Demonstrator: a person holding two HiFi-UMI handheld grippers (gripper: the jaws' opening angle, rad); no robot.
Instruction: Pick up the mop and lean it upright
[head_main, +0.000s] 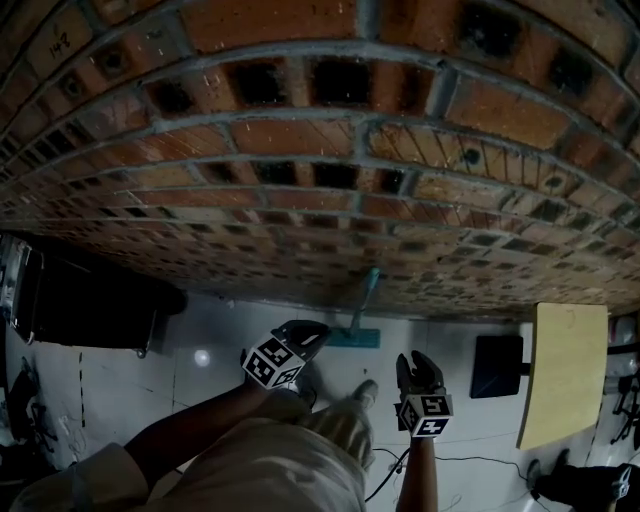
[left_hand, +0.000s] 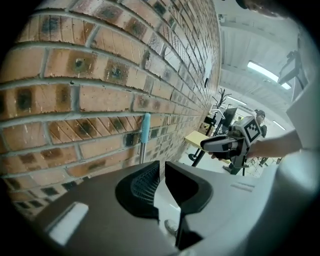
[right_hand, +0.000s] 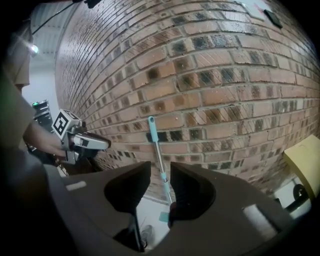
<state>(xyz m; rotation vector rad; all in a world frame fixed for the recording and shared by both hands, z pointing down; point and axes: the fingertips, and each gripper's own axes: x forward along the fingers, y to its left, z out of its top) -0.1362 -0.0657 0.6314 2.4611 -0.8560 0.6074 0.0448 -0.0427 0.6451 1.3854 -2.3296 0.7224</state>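
Leaning on the red brick wall (head_main: 300, 150), which props it upright, the teal-and-silver flat mop (head_main: 362, 305) stands alone (job seemingly done). Left claw (head_main: 303, 332) and right claw (head_main: 418, 364) hover released, empty.

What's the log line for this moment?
mop: upright against wall | left gripper: open, empty | right gripper: open, empty | both clear of mop

ahead: brick wall (head_main: 300, 150), mop (head_main: 366, 295) against it | left: black cabinet (head_main: 90, 300) | right: yellow board (head_main: 565, 370) | between: open floor (head_main: 225, 320)
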